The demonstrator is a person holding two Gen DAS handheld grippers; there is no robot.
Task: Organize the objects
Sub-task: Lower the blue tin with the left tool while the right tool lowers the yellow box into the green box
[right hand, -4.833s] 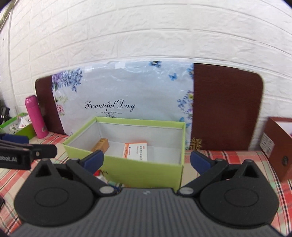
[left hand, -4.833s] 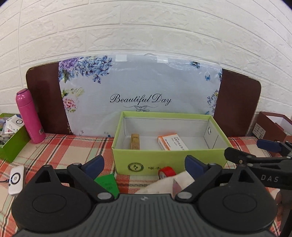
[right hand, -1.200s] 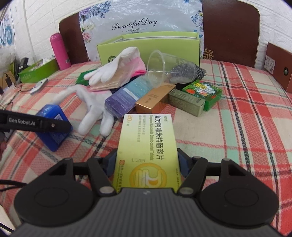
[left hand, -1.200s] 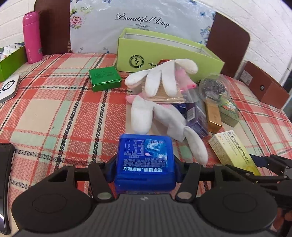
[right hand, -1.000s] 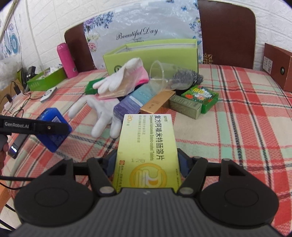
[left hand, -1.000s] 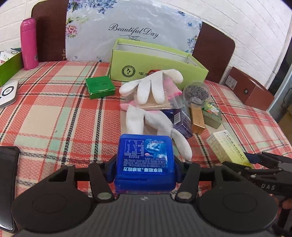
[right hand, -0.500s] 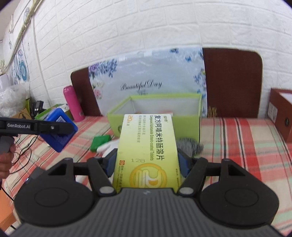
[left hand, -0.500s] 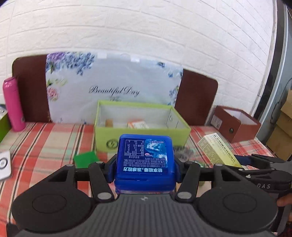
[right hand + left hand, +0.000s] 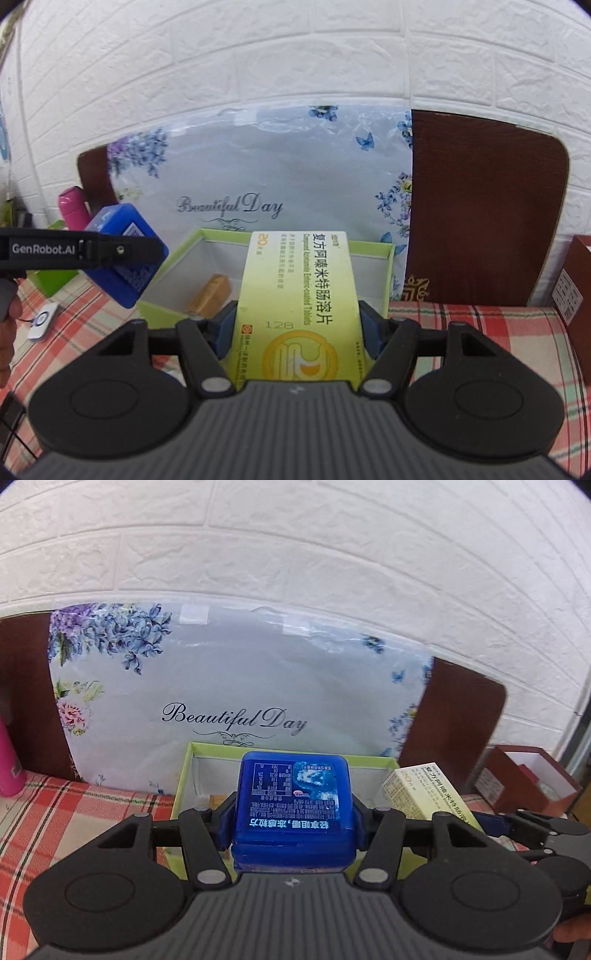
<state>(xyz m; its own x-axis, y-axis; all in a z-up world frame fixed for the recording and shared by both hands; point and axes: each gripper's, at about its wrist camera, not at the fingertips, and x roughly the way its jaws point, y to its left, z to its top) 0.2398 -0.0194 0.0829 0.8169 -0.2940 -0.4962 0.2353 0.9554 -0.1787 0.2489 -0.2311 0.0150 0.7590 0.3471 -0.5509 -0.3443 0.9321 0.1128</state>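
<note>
Grippers both loaded: left gripper [image 9: 293, 812] clamps blue box [image 9: 293, 805], right gripper [image 9: 297, 328] clamps yellow carton [image 9: 297, 306]. Green bin [image 9: 369, 251] just ahead. Carry over rim, lower inside clear of gold box [image 9: 210, 295], then release.

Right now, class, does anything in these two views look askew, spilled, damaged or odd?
Nothing is spilled or damaged. The left tool holds a blue box and the right tool a yellow-green tablet box, both squarely, in front of the green bin. A gold box lies slanted inside it.
</note>
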